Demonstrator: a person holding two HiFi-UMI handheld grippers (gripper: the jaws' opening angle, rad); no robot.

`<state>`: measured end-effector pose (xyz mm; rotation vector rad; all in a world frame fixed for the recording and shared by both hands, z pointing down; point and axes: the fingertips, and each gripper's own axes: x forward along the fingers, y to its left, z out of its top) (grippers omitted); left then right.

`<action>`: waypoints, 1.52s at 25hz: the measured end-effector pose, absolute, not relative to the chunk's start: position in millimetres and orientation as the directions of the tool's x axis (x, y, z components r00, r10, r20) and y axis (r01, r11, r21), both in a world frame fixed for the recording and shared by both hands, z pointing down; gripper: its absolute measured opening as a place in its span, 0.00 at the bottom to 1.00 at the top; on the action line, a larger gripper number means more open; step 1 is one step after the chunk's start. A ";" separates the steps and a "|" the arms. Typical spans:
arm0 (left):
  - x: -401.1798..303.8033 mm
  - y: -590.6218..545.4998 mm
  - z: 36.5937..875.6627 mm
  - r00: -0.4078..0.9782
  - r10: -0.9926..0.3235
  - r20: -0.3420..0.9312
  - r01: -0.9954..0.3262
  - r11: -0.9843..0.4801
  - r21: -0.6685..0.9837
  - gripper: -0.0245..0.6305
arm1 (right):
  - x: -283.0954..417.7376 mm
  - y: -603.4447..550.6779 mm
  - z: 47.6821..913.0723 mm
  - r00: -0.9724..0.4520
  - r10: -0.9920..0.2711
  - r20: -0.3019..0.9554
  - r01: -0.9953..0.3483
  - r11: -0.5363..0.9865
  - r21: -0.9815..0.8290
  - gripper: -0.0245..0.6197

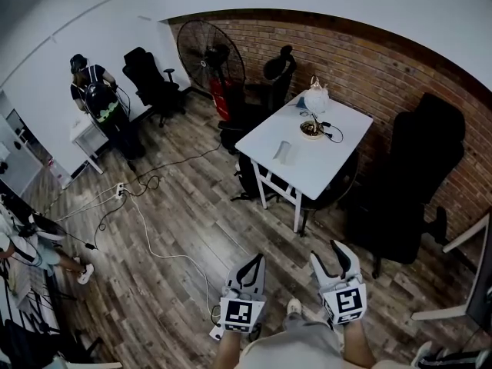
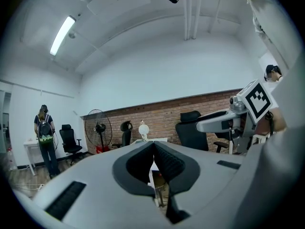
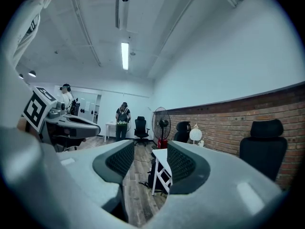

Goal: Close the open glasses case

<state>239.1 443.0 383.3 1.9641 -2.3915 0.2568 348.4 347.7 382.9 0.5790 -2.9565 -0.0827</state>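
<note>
The task is judged to be at its approach stage, with no contact yet made; both grippers are held low and close to the person's body, well apart from the white table point(image 1: 332, 158) that stands across the wooden floor point(image 1: 177, 229) by the brick wall point(image 1: 369, 60); the left gripper point(image 1: 252, 267) is seen in its own view point(image 2: 153, 147) with its jaws brought together at the tips and nothing between them; the right gripper point(image 1: 332, 258) is shown in its own view point(image 3: 150, 156) with its jaws standing moderately apart, only the floor and the distant table being seen through the gap; a pale oblong thing on the near part of the tabletop is taken to be the glasses case point(image 1: 283, 152), though it is too small for its lid to be made out; a round object point(image 1: 310, 130) and a white bag-like thing point(image 1: 315, 98) lie farther along the table, apart from the case; a black office chair point(image 1: 423, 175) stands just beside the table's right side; the next move is judged to call for the table to be reached first, the grippers then to be brought over the case, one to steady the base and the other to press the lid down.
</note>
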 end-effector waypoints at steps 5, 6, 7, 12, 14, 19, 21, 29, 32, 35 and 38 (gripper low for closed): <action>224.6 412.6 382.3 -0.218 -0.966 0.139 -0.973 0.203 -0.113 0.05 | 331.8 316.3 385.3 -0.927 -0.354 0.121 -0.347 0.935 0.071 0.38; 221.9 407.3 382.6 -0.222 -0.964 0.142 -0.972 0.207 -0.113 0.05 | 328.6 310.9 385.5 -0.930 -0.348 0.122 -0.341 0.937 0.070 0.38; 219.7 401.8 382.9 -0.226 -0.963 0.145 -0.971 0.211 -0.113 0.05 | 325.9 305.5 385.7 -0.931 -0.342 0.124 -0.336 0.939 0.069 0.38; 213.8 374.9 383.8 -0.242 -0.958 0.153 -0.967 0.225 -0.121 0.05 | 316.6 276.9 387.9 -0.939 -0.319 0.132 -0.313 0.948 0.064 0.38; 211.5 365.8 382.2 -0.250 -0.956 0.157 -0.965 0.232 -0.123 0.05 | 313.5 266.7 387.4 -0.940 -0.312 0.137 -0.307 0.950 0.057 0.38; 208.1 354.6 382.5 -0.274 -0.946 0.170 -0.959 0.257 -0.118 0.05 | 308.4 250.4 388.5 -0.945 -0.294 0.140 -0.292 0.956 0.040 0.38; 206.6 352.2 384.8 -0.283 -0.942 0.179 -0.957 0.265 -0.119 0.05 | 306.7 245.0 392.2 -0.946 -0.292 0.143 -0.291 0.956 0.026 0.38; 195.8 338.4 381.2 -0.296 -0.944 0.147 -0.950 0.275 -0.146 0.05 | 294.7 229.1 395.7 -0.953 -0.269 0.136 -0.269 0.963 0.015 0.38; 192.3 334.6 384.9 -0.302 -0.938 0.168 -0.950 0.282 -0.133 0.05 | 291.9 224.3 395.9 -0.952 -0.273 0.136 -0.273 0.962 0.017 0.38; 186.7 326.9 387.6 -0.303 -0.936 0.179 -0.950 0.284 -0.128 0.05 | 287.3 217.2 396.6 -0.952 -0.276 0.134 -0.276 0.961 0.023 0.38; 180.7 317.2 388.4 -0.294 -0.939 0.175 -0.953 0.276 -0.123 0.05 | 280.8 210.0 397.0 -0.951 -0.276 0.137 -0.275 0.961 0.032 0.38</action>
